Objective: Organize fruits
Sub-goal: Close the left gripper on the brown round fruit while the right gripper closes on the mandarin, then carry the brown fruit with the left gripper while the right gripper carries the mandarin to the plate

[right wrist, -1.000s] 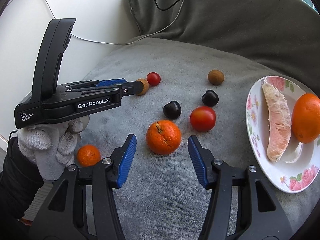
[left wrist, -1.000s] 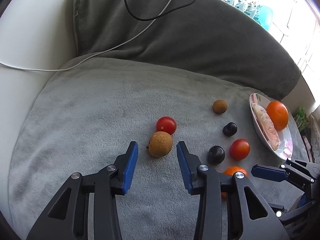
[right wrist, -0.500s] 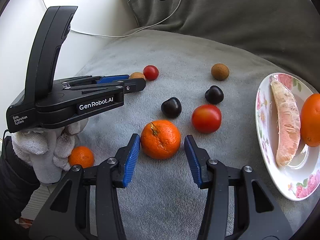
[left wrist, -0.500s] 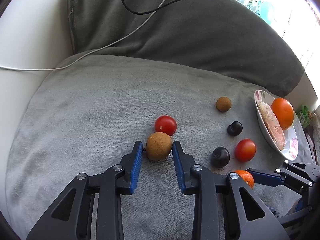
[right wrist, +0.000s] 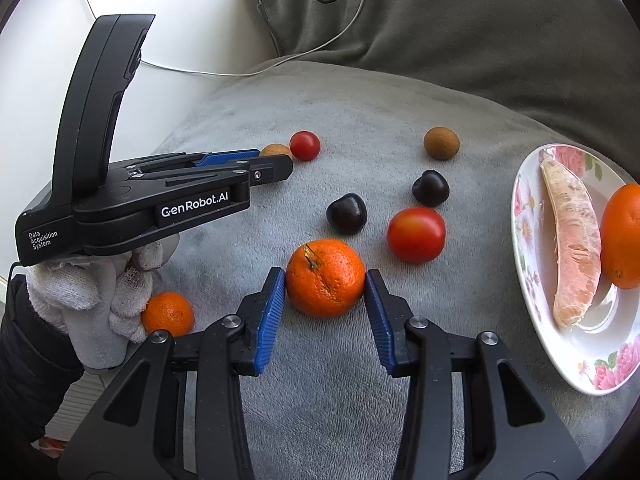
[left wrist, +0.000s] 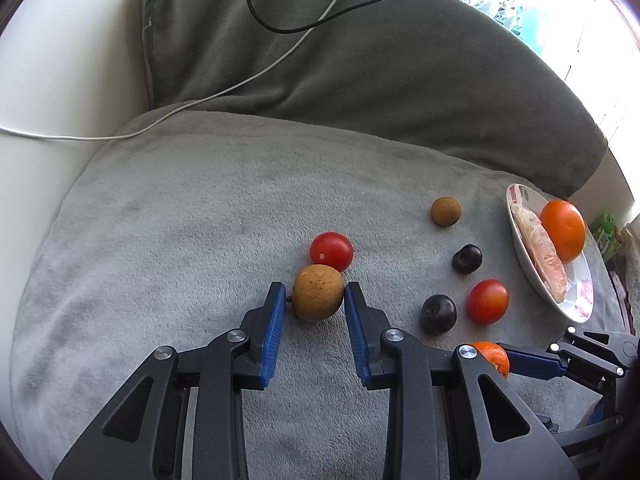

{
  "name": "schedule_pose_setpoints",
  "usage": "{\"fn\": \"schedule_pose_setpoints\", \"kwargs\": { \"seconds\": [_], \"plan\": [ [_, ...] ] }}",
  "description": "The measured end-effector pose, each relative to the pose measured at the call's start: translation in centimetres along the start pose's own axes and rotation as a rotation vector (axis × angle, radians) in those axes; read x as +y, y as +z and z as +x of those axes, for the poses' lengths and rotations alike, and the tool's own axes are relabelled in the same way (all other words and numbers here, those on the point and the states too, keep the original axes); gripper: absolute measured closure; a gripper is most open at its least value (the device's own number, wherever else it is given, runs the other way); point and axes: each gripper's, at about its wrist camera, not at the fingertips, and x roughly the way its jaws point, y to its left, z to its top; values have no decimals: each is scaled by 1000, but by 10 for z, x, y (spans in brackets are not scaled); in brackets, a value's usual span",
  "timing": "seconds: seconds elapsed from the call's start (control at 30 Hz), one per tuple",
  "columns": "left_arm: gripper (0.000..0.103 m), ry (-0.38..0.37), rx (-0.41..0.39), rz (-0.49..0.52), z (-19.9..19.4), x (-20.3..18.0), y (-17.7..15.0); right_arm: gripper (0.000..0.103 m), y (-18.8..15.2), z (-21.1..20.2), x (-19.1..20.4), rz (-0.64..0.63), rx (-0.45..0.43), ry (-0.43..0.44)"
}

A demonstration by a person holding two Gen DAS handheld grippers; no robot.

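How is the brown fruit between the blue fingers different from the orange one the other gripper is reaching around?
The speckled brown round fruit is dull tan and smaller; the bright orange mandarin is bigger, glossy and dimpled, with a dry stem on top. The brown fruit sits in the left gripper, against a small red tomato; the mandarin sits in the right gripper, apart from other fruit. Both are round and lie on the grey blanket.

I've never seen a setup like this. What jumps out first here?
Two blue-padded tools dominate: the right hand-held gripper closes around a mandarin on the grey blanket, and the left hand-held gripper brackets a brown speckled fruit. At the right, a floral plate holds an orange and a pomelo segment.
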Motion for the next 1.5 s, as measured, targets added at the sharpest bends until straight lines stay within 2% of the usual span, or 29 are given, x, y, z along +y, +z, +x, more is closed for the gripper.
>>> {"fn": "schedule_pose_setpoints", "kwargs": {
  "seconds": [0.37, 0.6, 0.93, 1.5],
  "plan": [
    [75, -16, -32, -1, -20, -7, -1, 61, -4, -34, -9, 31, -68, -9],
    [75, -56, -57, 12, -34, -23, 3, 61, -12, -63, -19, 51, -115, -32],
    [74, -117, -87, 58, -45, -57, 13, 61, -25, -99, -51, 122, -166, -91],
    [75, -223, -73, 127, -21, -139, 29, 61, -49, -126, -112, 229, -202, -175]
  ]
}}
